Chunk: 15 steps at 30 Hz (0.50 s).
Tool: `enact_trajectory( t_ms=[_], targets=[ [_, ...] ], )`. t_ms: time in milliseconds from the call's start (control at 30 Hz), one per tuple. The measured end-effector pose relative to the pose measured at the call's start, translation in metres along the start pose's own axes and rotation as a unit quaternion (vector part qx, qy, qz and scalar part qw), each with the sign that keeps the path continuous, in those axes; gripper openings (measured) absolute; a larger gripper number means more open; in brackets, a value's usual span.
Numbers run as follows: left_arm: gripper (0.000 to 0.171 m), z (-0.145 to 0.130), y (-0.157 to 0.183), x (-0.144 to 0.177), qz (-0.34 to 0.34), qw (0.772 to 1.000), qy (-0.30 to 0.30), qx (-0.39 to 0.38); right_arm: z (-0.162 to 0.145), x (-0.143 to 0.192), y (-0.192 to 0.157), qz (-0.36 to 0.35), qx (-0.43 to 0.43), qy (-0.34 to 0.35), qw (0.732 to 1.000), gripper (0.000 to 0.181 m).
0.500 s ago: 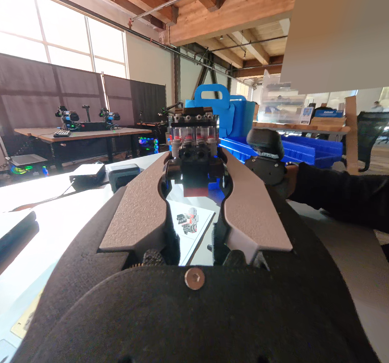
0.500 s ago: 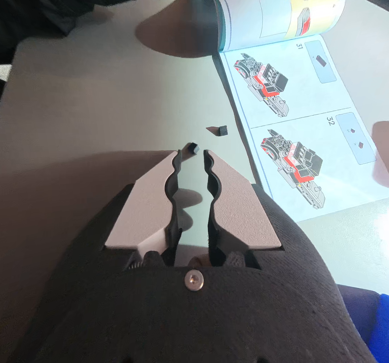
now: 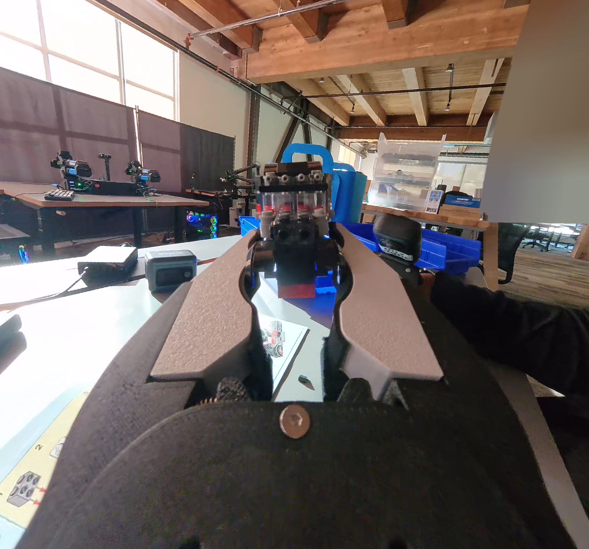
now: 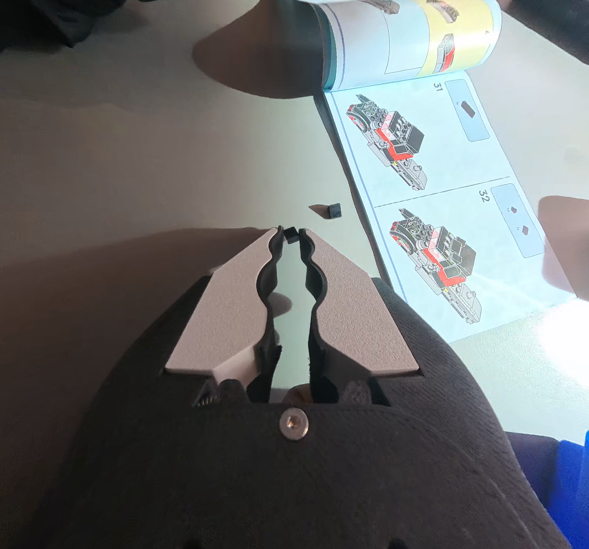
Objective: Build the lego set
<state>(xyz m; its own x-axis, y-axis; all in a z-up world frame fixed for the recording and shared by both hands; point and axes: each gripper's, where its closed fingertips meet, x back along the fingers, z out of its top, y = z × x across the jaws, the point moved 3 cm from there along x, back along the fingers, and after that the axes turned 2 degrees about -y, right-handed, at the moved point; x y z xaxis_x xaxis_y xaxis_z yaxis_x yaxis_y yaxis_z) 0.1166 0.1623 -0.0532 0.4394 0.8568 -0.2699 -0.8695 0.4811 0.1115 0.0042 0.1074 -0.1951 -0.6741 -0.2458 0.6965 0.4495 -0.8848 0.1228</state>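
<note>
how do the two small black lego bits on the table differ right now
The near piece sits between the right gripper's fingertips, jaws almost closed on it; the far piece lies free on the table, untouched. The far piece lies closer to the booklet; the near one is farther from it. The far piece casts a pointed shadow to its left; the near one's shadow is hidden by the jaws. Both are tiny, dark and about the same size.
</note>
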Motion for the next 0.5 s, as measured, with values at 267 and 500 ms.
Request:
enact_trajectory(
  t_ms=[267,500],
  targets=[
    [0.044,0.0,-0.002,0.0,-0.004,1.0,0.003,0.02,0.015,0.031,0.012,-0.005,-0.051,0.138,0.989,0.02],
    [0.043,0.0,-0.005,0.001,-0.002,0.999,0.006,0.036,-0.001,0.039,0.022,-0.024,-0.069,0.117,0.99,0.023]
  ],
)
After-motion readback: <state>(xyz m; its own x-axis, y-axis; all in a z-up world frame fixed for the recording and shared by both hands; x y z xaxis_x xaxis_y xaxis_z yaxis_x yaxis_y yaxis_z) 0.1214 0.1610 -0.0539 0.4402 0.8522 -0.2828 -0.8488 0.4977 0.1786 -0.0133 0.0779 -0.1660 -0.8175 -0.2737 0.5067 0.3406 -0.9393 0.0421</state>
